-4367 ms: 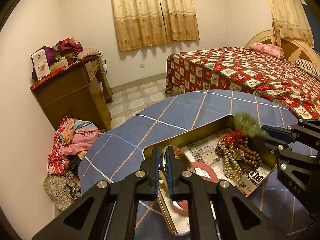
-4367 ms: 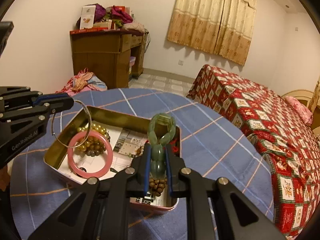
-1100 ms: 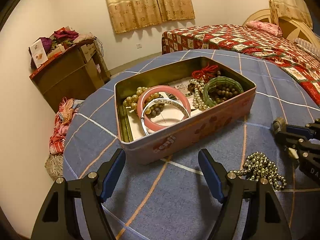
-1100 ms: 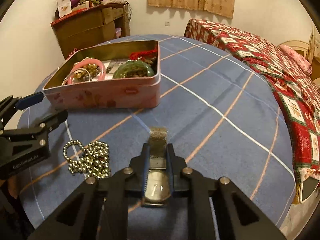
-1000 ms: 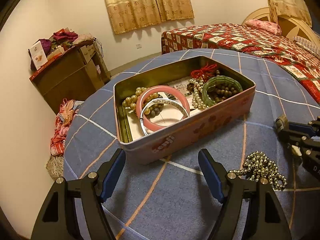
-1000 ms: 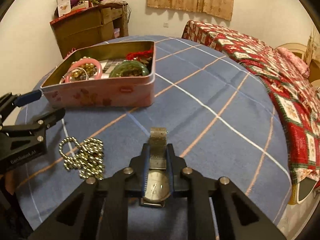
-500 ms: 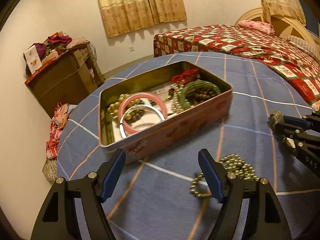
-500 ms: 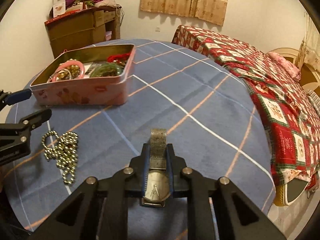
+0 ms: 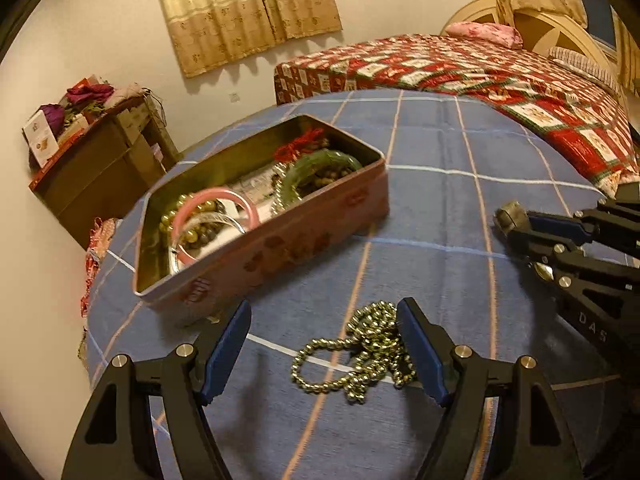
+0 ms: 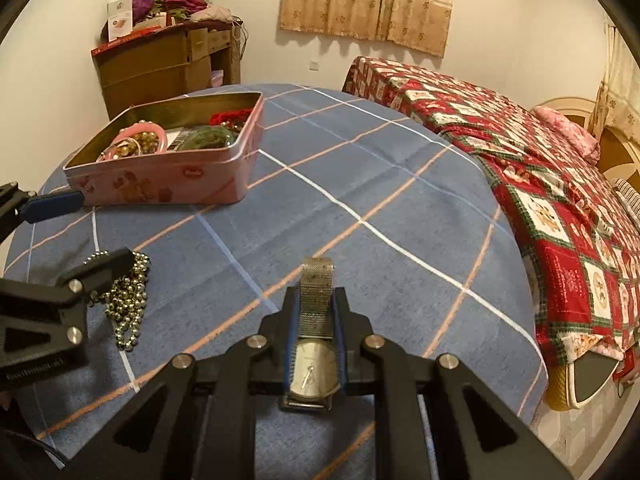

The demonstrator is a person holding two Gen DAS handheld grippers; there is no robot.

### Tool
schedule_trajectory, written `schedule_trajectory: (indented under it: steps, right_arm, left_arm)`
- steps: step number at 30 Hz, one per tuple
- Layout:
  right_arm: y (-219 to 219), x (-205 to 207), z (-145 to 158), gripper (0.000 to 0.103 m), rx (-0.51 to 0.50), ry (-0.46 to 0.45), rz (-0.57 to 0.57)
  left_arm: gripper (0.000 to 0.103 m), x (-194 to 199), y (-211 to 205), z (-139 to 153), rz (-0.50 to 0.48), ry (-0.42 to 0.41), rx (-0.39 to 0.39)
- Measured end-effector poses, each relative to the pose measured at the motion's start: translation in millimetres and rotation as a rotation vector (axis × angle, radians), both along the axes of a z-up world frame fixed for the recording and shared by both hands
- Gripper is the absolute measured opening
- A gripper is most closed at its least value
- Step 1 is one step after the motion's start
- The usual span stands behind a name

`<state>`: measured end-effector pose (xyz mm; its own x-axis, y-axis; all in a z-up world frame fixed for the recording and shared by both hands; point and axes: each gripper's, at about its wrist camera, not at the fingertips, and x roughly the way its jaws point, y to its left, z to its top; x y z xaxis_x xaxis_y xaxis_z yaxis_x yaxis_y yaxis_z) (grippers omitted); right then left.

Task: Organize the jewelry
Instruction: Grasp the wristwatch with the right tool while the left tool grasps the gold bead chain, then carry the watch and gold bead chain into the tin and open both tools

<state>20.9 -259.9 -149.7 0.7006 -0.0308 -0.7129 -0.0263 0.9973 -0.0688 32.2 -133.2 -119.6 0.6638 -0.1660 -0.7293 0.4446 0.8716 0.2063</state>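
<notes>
Two hand-held grippers over the worktop [image 9: 440, 184], each busy with its own piece of jewelry. On the right hand-held gripper [image 10: 317, 300]: narrow, clamped on a wristwatch [image 10: 314, 364] by its mesh strap, dial toward the camera, strap end poking out past the fingertips, clear of the blue checked cloth. On the left hand-held gripper [image 9: 322, 312]: wide, nothing gripped, poised over a heap of gold bead chain [image 9: 360, 352] on the cloth, the heap close against the inner face of the right-hand finger rather than centred. Beyond both, apart from the chain: an open pink tin [image 9: 280, 248], already loaded with a pink bangle [image 9: 216, 204], a green bracelet [image 9: 320, 160] and more beads. Looks like the collecting step, with two loose pieces left to bring in. Next, probably: shift left to centre on the densest clump of chain, lower to the cloth, close, lift with care for trailing loops; then carry the watch across and release over a free patch of the tin. Hard to judge: the gap between left fingertips and cloth, one strand or several in the chain, anything on the tin's floor under the bangles. Motion blur over the tin in the left view; lower end of the watch strap hidden beneath the right tool's body.
</notes>
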Motion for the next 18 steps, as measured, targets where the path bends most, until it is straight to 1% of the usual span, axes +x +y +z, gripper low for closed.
schedule_trajectory:
  steps: [2, 6, 7, 8, 9, 10, 11, 18]
  right_arm:
    - [0, -1, -1, 0.018, 0.000, 0.000, 0.002]
    - [2, -1, -1, 0.018, -0.002, -0.003, 0.006]
    - [2, -1, -1, 0.018, -0.002, -0.004, 0.007]
    - [4, -1, -1, 0.018, -0.003, -0.006, 0.011]
    - [5, -2, -1, 0.018, -0.003, -0.008, 0.014]
    - [7, -2, 0, 0.018, -0.003, -0.012, 0.019]
    - [8, -3, 0, 0.018, -0.004, -0.015, 0.022]
    - [19, -9, 10, 0.018, -0.011, -0.057, 0.042]
  left_arm:
    - [0.075, 0, -1, -4, -0.016, 0.014, 0.000]
    - [0.074, -2, 2, -5, -0.030, 0.013, -0.006]
    - [0.059, -3, 3, -5, -0.036, 0.017, -0.016]
    - [0.039, -3, 4, -5, -0.051, 0.032, -0.031]
    - [0.033, -3, 5, -5, -0.062, 0.039, -0.047]
    - [0.023, -3, 5, -5, -0.070, 0.046, -0.050]
    - [0.014, -4, 5, -5, -0.083, 0.054, -0.057]
    - [0.014, -7, 16, 0, -0.082, 0.045, -0.096]
